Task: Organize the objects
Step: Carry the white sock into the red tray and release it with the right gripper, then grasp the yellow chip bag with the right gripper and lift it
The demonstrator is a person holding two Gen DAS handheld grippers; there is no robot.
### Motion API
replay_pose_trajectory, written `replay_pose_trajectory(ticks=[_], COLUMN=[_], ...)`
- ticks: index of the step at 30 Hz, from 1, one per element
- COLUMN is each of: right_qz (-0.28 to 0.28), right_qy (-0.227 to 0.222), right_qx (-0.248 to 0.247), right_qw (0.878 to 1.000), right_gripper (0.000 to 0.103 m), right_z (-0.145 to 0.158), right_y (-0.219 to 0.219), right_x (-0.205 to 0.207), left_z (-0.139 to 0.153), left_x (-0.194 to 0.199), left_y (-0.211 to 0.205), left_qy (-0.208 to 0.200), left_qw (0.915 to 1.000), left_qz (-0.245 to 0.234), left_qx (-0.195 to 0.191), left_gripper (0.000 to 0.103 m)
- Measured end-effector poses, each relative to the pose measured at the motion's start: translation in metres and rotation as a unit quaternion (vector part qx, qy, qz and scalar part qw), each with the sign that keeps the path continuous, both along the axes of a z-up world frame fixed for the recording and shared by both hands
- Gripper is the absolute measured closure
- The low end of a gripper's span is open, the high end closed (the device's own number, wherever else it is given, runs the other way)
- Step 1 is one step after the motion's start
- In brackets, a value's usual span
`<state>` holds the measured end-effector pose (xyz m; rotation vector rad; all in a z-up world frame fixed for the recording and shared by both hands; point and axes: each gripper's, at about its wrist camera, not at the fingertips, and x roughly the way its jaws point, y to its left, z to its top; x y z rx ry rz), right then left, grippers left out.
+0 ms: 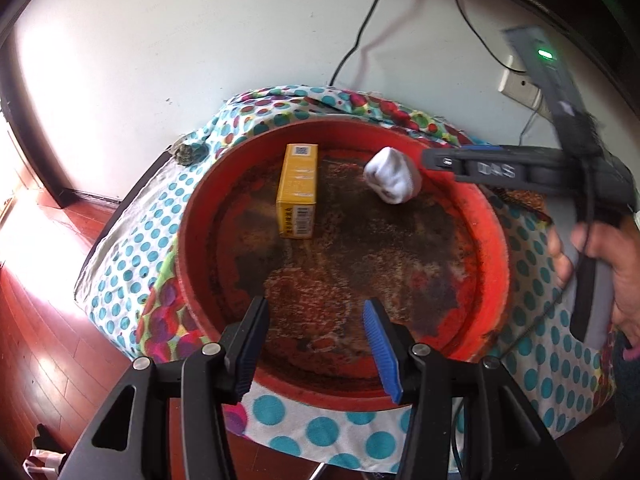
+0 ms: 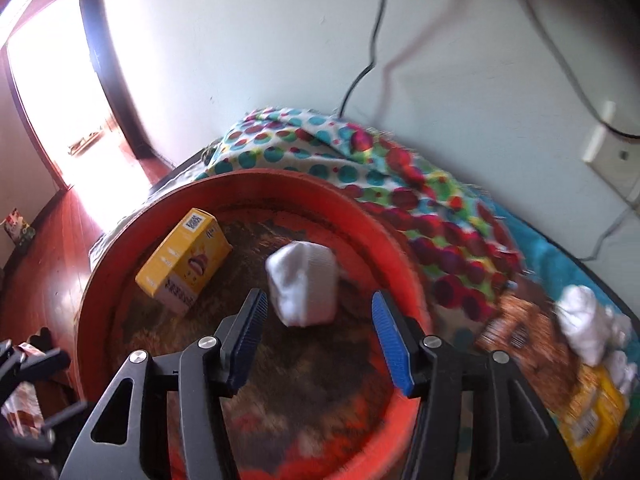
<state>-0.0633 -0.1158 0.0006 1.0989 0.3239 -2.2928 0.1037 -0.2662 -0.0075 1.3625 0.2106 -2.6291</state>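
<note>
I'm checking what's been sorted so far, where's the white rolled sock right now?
The white rolled sock lies inside the red tub, right of the yellow box, just beyond the open right gripper.

Little could be read. The yellow rectangular cardboard carton (image 1: pixel 298 192), lying in the red round basin (image 1: pixel 486 240) ahead of the left gripper's (image 1: pixel 316 344) open jaws and a little to their left, bore a square QR code on its far end and a barcode on its near end, with a line of small characters beside it too fine to make out. From the right gripper (image 2: pixel 318 336), the same carton (image 2: pixel 184 260) showed the QR code again, the printing on its side blurred. The other gripper's dark grey arm (image 1: pixel 496 169), ahead and to the right of the left jaws, carried raised letters that could not be read with certainty.
</note>
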Motion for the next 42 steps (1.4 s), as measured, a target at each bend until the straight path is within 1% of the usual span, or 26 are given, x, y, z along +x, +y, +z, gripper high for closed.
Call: replay_pose_trajectory(ticks=[1, 3, 5, 6, 8, 9, 11, 12, 14, 15, 17, 20, 24, 26, 27, 29, 31, 36, 39, 40, 41, 42], right_qz=[-0.008, -0.028, -0.061, -0.086, -0.124, -0.150, -0.177, -0.189, -0.197, -0.196, -0.187, -0.178, -0.170, -0.156, -0.147, -0.129, -0.117, -0.086, -0.067, -0.063, -0.063, -0.062], right_qy=[0.008, 0.010, -0.013, -0.036, -0.062, -0.066, -0.056, -0.043, 0.011, 0.026, 0.063, 0.092, 0.111, 0.117, 0.121, 0.130, 0.149, 0.181, 0.210, 0.216, 0.224, 0.232], right_qx=[-0.002, -0.017, -0.053, -0.082, -0.111, -0.115, -0.105, -0.086, -0.033, -0.020, 0.024, 0.069, 0.119, 0.156, 0.181, 0.213, 0.258, 0.314, 0.345, 0.350, 0.354, 0.357], right_qw=[1.000, 0.999, 0.997, 0.992, 0.984, 0.980, 0.977, 0.977, 0.980, 0.980, 0.980, 0.977, 0.972, 0.968, 0.965, 0.960, 0.947, 0.928, 0.912, 0.909, 0.906, 0.902], right_gripper=[0.041, 0.039, 0.039, 0.039, 0.039, 0.039, 0.039, 0.039, 0.039, 0.039, 0.039, 0.039, 0.039, 0.039, 0.039, 0.039, 0.039, 0.039, 0.040, 0.042, 0.049, 0.050], right_z=[0.004, 0.011, 0.015, 0.014, 0.010, 0.005, 0.000, -0.003, -0.002, -0.003, -0.003, -0.006, -0.016, -0.023, -0.029, -0.038, -0.048, -0.063, -0.073, -0.076, -0.077, -0.078], right_y=[0.014, 0.048, 0.087, 0.114, 0.148, 0.167, 0.187, 0.195, 0.202, 0.206, 0.206, 0.205, 0.201, 0.198, 0.195, 0.190, 0.184, 0.173, 0.165, 0.163, 0.162, 0.160], right_x=[0.006, 0.016, 0.019, 0.022, 0.024, 0.027, 0.033, 0.036, 0.048, 0.051, 0.056, 0.052, 0.042, 0.036, 0.033, 0.031, 0.027, 0.017, 0.013, 0.012, 0.011, 0.010], left_z=[0.001, 0.001, -0.001, -0.002, -0.003, -0.004, -0.004, -0.003, -0.002, -0.002, -0.002, -0.004, -0.008, -0.009, -0.010, -0.012, -0.013, -0.019, -0.020, -0.021, -0.021, -0.022], left_x=[-0.001, -0.004, -0.006, -0.007, -0.009, -0.010, -0.011, -0.012, -0.012, -0.012, -0.011, -0.011, -0.013, -0.015, -0.016, -0.020, -0.023, -0.034, -0.042, -0.045, -0.048, -0.051], left_y=[0.005, 0.017, 0.029, 0.035, 0.048, 0.053, 0.069, 0.075, 0.091, 0.095, 0.107, 0.120, 0.130, 0.134, 0.136, 0.141, 0.143, 0.150, 0.155, 0.157, 0.159, 0.162], left_qy=[0.002, 0.003, 0.001, 0.001, -0.001, -0.002, -0.001, -0.002, -0.004, -0.004, -0.007, -0.014, -0.028, -0.032, -0.035, -0.040, -0.045, -0.057, -0.061, -0.062, -0.065, -0.066], left_qw=[1.0000, 0.9998, 0.9995, 0.9993, 0.9987, 0.9985, 0.9974, 0.9970, 0.9957, 0.9952, 0.9939, 0.9926, 0.9914, 0.9908, 0.9905, 0.9900, 0.9896, 0.9888, 0.9883, 0.9878, 0.9874, 0.9872], left_qz=[-0.007, -0.020, -0.033, -0.038, -0.051, -0.055, -0.072, -0.077, -0.092, -0.097, -0.109, -0.119, -0.128, -0.132, -0.132, -0.135, -0.136, -0.137, -0.139, -0.142, -0.143, -0.144], left_qx=[0.000, -0.004, -0.002, 0.001, 0.008, 0.009, 0.009, 0.007, -0.003, -0.006, -0.013, -0.015, 0.001, 0.006, 0.006, 0.006, 0.007, 0.014, 0.014, 0.015, 0.014, 0.015], left_gripper=[0.053, 0.053, 0.053, 0.053, 0.053, 0.053, 0.053, 0.053, 0.053, 0.053, 0.053, 0.053, 0.053, 0.053, 0.053, 0.053, 0.053, 0.053, 0.053, 0.053, 0.053, 0.053])
